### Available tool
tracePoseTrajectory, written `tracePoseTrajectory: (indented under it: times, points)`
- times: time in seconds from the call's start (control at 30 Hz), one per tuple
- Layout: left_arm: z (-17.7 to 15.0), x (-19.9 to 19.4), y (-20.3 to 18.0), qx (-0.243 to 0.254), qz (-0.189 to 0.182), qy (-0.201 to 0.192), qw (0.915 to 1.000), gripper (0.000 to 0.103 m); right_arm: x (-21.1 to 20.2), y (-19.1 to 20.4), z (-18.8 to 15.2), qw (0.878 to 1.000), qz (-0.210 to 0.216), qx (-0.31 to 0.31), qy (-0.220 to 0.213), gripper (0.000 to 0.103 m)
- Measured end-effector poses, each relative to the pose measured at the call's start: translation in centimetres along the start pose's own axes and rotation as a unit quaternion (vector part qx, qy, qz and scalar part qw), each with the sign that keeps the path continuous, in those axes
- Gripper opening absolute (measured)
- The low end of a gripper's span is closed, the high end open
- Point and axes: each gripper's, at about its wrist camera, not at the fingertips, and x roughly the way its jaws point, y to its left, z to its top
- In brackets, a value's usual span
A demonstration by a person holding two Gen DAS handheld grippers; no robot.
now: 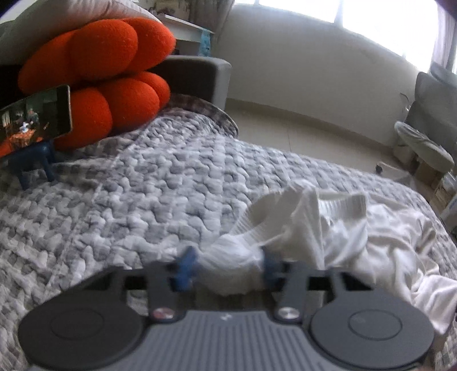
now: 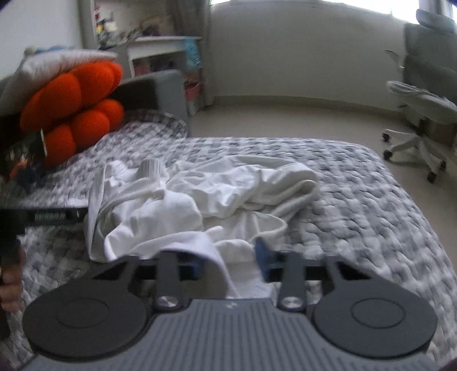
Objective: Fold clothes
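Two hand-held grippers (image 1: 228,264) (image 2: 230,261), no legible writing

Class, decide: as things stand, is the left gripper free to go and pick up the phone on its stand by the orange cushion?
Probably not: the left gripper is shut on a white garment, though bare quilt lies before the phone.

Daylight pours from blown-out windows (image 1: 385,20) behind — soft, shadowless indoors; both fisheye views bend at the edges and smear with motion blur.

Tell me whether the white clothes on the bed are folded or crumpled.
Crumpled: the white clothes lie in a wrinkled, bunched heap on the grey quilt.
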Motion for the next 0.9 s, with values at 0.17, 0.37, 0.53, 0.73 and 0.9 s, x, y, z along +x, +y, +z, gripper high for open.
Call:
tracePoseTrajectory:
  times: [0.17,0.37,0.53,0.73,0.9]
  points:
    - [1.2,-2.4,2.2,-0.025,-0.001,-0.025,0.9994,0.022,0.6,0.7,0.8,0.999,-0.006,-0.034,-0.002,0.001]
    - [3.6,-10.4,8.2,-0.104,-0.005,-0.093,0.9902,0.022,-4.9,-0.8,3.7,0.995,-0.019,-0.019,-0.096,0.001]
    - [4.2,-15.9,13.0,-0.122,0.018,-0.133,0.9834,0.022,-10.0,-1.0,5.5,0.985,-0.005,-0.014,-0.174,0.001]
    - [1.8,-15.0,17.8,-0.142,0.052,-0.058,0.9867,0.028,-7.0,-0.7,4.1,0.993,-0.016,-0.015,-0.113,0.001]
    - [-0.3,-14.0,19.4,-0.156,0.060,-0.016,0.9858,0.058,-5.2,-0.6,2.2,0.997,-0.003,0.018,-0.073,0.001]
